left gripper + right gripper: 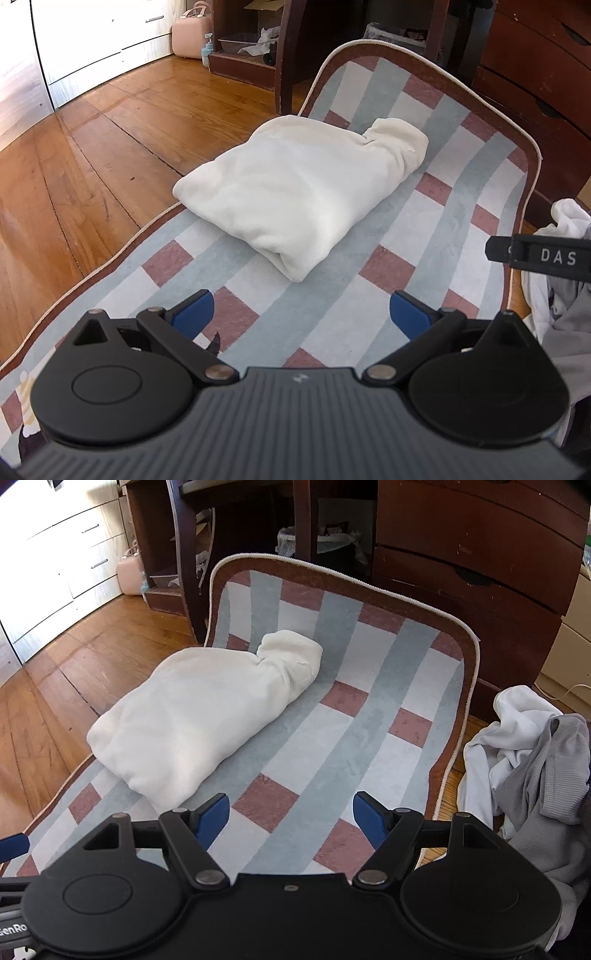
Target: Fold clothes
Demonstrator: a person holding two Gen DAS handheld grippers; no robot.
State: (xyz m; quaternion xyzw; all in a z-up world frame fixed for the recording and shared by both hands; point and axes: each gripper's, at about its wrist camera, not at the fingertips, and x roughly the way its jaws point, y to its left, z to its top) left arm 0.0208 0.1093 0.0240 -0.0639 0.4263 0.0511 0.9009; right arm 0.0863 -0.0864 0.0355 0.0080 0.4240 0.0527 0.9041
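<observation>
Glossy wooden floor [92, 155], checked rug [436, 206], dark wooden dresser [480, 554], white drawers [74, 554]

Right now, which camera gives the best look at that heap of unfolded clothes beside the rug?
The right wrist view: the heap of unfolded clothes shows white and grey garments crumpled together. The left wrist view catches only its edge, partly behind a black bar.

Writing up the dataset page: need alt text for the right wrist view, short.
A folded cream garment lies on a checked rug over a wood floor. The right gripper hangs open and empty above the rug's near end. A loose pile of white and grey clothes sits off the rug's right edge, with dark wooden drawers behind.
</observation>
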